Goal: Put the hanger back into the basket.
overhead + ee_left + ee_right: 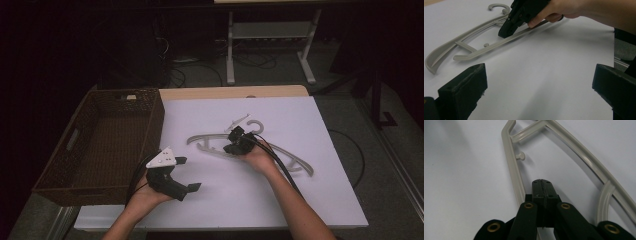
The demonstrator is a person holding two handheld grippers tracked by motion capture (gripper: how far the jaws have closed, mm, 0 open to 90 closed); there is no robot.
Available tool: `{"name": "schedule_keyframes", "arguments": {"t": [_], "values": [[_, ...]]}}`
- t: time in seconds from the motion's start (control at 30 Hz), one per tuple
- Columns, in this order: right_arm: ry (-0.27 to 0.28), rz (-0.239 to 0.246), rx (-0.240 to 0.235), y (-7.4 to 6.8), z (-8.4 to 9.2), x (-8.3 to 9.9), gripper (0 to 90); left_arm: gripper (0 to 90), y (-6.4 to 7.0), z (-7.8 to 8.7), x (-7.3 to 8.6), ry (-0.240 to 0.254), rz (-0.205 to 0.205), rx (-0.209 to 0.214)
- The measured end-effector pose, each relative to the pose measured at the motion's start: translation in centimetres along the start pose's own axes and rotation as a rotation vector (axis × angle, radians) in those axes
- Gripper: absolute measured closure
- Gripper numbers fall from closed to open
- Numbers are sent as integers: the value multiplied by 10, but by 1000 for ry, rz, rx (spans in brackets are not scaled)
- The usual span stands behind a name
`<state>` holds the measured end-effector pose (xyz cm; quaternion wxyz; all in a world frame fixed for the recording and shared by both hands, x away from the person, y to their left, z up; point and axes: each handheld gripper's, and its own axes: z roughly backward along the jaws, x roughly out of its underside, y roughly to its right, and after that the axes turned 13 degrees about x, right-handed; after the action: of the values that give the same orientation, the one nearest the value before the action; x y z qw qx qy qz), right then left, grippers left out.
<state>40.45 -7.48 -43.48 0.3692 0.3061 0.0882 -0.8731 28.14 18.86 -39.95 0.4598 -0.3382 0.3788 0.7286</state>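
A grey plastic clothes hanger (pixel 299 161) lies flat on the white table cover (pixel 310 200), its hook pointing to the far side. My right gripper (pixel 231 148) is shut, jaws pressed together with nothing between them. Its tip rests at the hanger's lower bar (pixel 511 167), just inside the frame; from the left gripper view the right gripper (pixel 504 33) touches that bar (pixel 474 48). My left gripper (pixel 189 173) stays open near the front left of the table, jaws wide apart over bare cover and apart from the hanger.
A dark brown wicker basket (pixel 154 120) stands along the left edge of the table, next to the left hand. A small white stick-like piece (pixel 239 120) lies just beyond the hanger. Dark floor with cables and a metal stand (pixel 230 50) lies behind the table.
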Motion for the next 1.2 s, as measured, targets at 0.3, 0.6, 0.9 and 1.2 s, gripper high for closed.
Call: {"name": "schedule_keyframes", "arguments": {"t": [0.3,0.6,0.9,1.2], "values": [[-27,41,-84,-17,5,5,894,0,-1,0,0,-3,1,-3],[-34,141,-157,-45,18,20,894,0,-1,2,-1,5,-1,-9],[-29,200,-242,-70,43,43,894,0,0,3,-1,2,-2,-9],[73,117,-180,-60,77,51,894,0,-1,2,0,5,0,-5]]}}
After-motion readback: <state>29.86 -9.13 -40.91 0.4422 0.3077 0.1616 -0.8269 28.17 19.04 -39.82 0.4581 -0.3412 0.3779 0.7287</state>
